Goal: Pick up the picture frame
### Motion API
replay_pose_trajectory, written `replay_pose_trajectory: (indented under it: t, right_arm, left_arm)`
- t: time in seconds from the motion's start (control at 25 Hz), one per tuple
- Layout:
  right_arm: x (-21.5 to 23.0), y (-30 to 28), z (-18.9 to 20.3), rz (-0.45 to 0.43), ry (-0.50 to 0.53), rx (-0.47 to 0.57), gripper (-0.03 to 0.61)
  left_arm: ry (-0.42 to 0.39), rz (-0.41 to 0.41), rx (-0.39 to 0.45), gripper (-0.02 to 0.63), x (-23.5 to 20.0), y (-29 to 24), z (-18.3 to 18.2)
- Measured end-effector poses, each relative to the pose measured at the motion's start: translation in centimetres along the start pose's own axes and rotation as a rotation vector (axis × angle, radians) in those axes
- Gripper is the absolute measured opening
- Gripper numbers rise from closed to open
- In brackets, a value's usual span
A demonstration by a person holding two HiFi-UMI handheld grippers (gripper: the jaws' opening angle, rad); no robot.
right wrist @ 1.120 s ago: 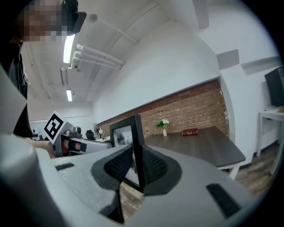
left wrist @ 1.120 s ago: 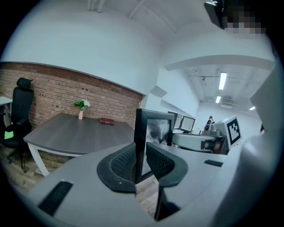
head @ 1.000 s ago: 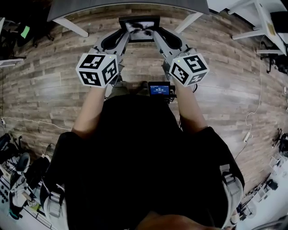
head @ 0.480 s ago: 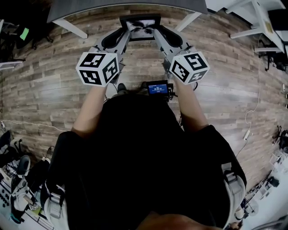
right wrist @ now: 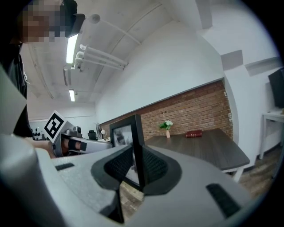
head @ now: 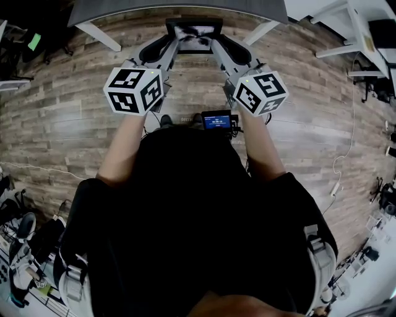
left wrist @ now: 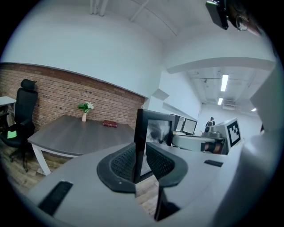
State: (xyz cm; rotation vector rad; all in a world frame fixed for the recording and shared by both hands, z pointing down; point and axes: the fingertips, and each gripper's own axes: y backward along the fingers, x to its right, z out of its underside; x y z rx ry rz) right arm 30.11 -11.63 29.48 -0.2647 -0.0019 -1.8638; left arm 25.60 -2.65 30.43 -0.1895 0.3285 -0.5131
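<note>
Your left gripper (left wrist: 141, 160) is clamped shut on the left edge of the picture frame (head: 193, 34), and your right gripper (right wrist: 137, 167) on the right edge. The table (head: 179, 7) edge is just beyond it, with open floor (head: 62, 124) on both sides.

Brick wall (left wrist: 57, 93), dark table (left wrist: 80, 135), wood-plank floor (head: 62, 130)

Black picture frame (head: 193, 36) around a grey-and-white print. The left gripper (head: 176, 39) and right gripper (head: 212, 39) are pale grey with black ribbed pads, and each carries a cube of black-and-white square markers. The floor (head: 62, 124) shows brown-grey wood-grain planks. Far off are a dark grey table (left wrist: 75, 135) on white legs, a red book (left wrist: 110, 124) and a red-brown brick wall (left wrist: 53, 88).
</note>
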Motion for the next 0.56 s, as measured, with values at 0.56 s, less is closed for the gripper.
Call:
replay_pose_trajectory:
  t: [0.56]
  right_arm:
    - [2.1,2.0,0.3,-0.007,-0.010,0.015,0.074]
  left_arm:
    - [0.010,-0.004,-0.009,0.064,2.5,-1.5,1.2]
